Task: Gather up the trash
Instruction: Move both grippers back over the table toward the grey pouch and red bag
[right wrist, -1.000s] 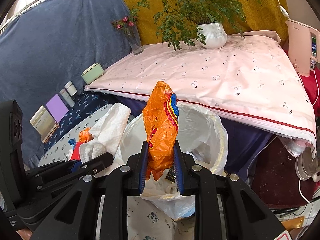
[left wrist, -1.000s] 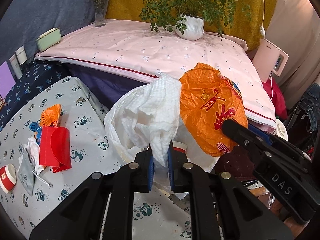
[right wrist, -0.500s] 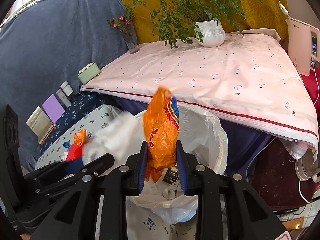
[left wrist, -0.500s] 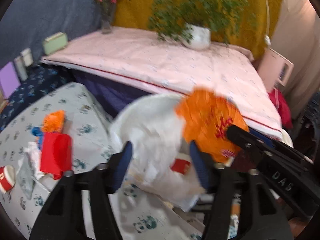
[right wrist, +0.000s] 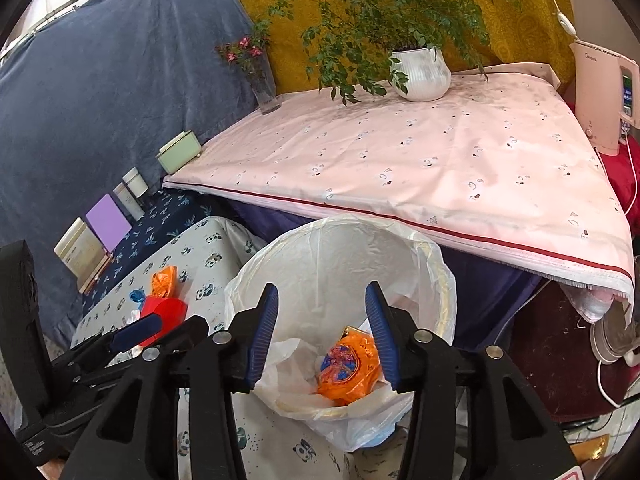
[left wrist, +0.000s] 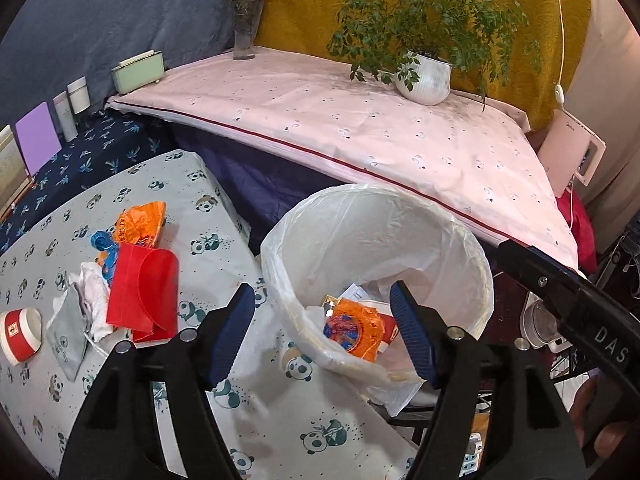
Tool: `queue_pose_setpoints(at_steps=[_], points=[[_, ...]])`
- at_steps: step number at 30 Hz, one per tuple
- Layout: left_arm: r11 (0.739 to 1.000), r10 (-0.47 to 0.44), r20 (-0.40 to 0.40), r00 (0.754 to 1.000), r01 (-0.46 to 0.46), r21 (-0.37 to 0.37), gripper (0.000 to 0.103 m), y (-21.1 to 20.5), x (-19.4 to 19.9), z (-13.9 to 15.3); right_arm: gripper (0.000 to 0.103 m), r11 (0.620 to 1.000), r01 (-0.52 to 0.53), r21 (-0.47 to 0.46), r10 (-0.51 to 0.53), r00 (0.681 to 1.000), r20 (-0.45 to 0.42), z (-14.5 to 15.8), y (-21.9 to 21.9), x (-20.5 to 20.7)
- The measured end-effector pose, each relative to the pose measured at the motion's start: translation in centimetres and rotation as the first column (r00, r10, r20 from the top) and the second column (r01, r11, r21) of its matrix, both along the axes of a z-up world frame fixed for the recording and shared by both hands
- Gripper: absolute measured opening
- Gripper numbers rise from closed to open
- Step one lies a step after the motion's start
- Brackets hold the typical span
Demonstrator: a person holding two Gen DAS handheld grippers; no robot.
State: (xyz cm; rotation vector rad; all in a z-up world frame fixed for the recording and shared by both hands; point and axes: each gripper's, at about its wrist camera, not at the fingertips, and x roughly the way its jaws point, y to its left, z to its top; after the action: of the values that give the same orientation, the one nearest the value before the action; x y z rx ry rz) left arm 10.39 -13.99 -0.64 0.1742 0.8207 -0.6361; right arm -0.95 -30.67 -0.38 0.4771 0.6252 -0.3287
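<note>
A bin lined with a white plastic bag [left wrist: 360, 240] stands at the edge of the panda-print table [left wrist: 224, 208]; it also shows in the right wrist view [right wrist: 340, 248]. An orange snack wrapper [left wrist: 354, 330] lies inside it, also seen in the right wrist view [right wrist: 348, 368], beside white tissue [right wrist: 288, 364]. My left gripper [left wrist: 324, 332] is open and empty above the bin's near rim. My right gripper [right wrist: 322, 334] is open and empty above the bin. On the table lie a red carton [left wrist: 144, 296], an orange wrapper [left wrist: 140, 224], a blue scrap [left wrist: 102, 242], white tissue [left wrist: 90, 288], a grey pouch [left wrist: 68, 332] and a red-and-white cup [left wrist: 18, 332].
A pink-covered bed [left wrist: 360, 128] lies behind the bin with a potted plant [left wrist: 426, 80], a flower vase [left wrist: 244, 36] and a green box [left wrist: 138, 72]. A white appliance [left wrist: 572, 152] stands at the right. Books and bottles [left wrist: 36, 140] line the left.
Both grippers opened. The white tissue left my left gripper and the orange wrapper left my right gripper; both now lie in the bin.
</note>
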Motion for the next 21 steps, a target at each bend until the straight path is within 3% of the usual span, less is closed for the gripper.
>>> queue_pose_setpoints(at_steps=[11, 21], points=[[0.996, 0.089, -0.040, 0.995, -0.090, -0.021, 0.071, 4.4, 0.6, 0.2, 0.054, 0.998, -0.051, -0.030, 0.052, 0.999, 0.012, 1.3, 3.1, 0.5], [0.977, 0.209, -0.077, 0.975, -0.212, -0.027, 0.072, 10.5, 1.8, -0.5, 0.056, 0.989, -0.143, -0.048, 0.143, 0.990, 0.000, 1.6, 7.7, 2.3]])
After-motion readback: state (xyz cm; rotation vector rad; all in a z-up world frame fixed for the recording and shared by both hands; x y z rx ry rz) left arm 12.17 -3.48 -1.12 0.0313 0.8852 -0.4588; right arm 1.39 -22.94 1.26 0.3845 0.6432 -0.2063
